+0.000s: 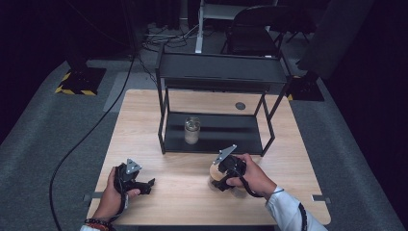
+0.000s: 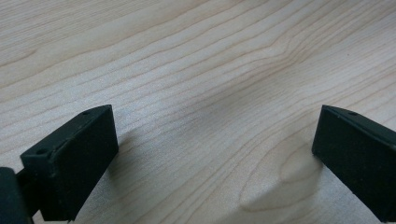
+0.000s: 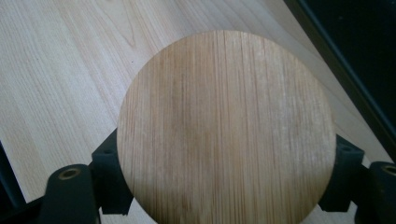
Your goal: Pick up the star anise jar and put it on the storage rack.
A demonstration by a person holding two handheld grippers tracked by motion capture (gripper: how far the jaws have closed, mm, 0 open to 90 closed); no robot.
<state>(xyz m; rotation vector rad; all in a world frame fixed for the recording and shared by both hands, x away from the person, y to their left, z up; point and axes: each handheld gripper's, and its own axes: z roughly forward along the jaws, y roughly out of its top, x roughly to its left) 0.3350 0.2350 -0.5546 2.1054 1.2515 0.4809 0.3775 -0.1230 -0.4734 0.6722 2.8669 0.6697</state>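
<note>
The right gripper (image 1: 222, 182) is clamped on a round wooden lid (image 3: 226, 128), in front of the glass jar (image 1: 192, 130) on the black shelf (image 1: 216, 134); gripped by its rim, the lid could tilt or slip; the left gripper (image 1: 146, 185), jaws apart, rests well left of the jar.

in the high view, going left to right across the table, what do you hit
left gripper → glass jar on the black shelf rack's lower shelf → right gripper, shut on a round wooden lid
</note>
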